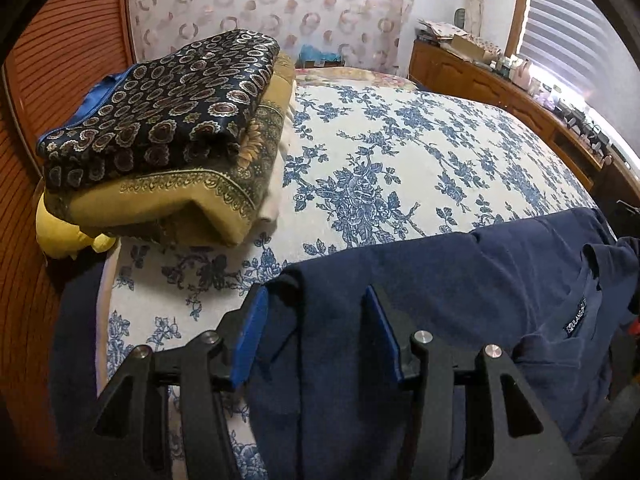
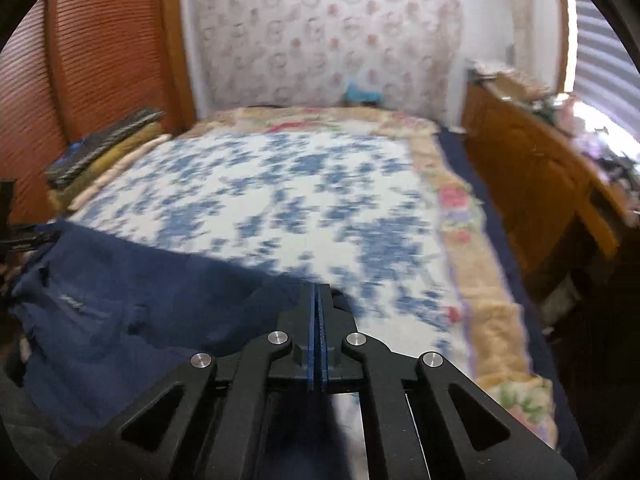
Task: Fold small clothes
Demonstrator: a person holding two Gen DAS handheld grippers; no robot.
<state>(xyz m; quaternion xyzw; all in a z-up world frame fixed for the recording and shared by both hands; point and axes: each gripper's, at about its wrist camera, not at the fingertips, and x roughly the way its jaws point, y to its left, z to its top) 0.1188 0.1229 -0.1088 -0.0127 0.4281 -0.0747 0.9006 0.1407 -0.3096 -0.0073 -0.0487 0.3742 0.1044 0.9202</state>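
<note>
A navy blue T-shirt lies spread along the near edge of the bed, its collar and label toward the right in the left wrist view. My left gripper is open, its two blue pads standing on either side of a fold of the shirt's left part. My right gripper is shut, pinching the navy shirt at its right edge; that view is blurred by motion. The shirt's collar lies to the left in the right wrist view.
A stack of folded patterned cloths sits at the bed's left side, also seen in the right wrist view. The blue floral bedspread stretches ahead. A wooden dresser with clutter runs along the right. A slatted wooden panel is at left.
</note>
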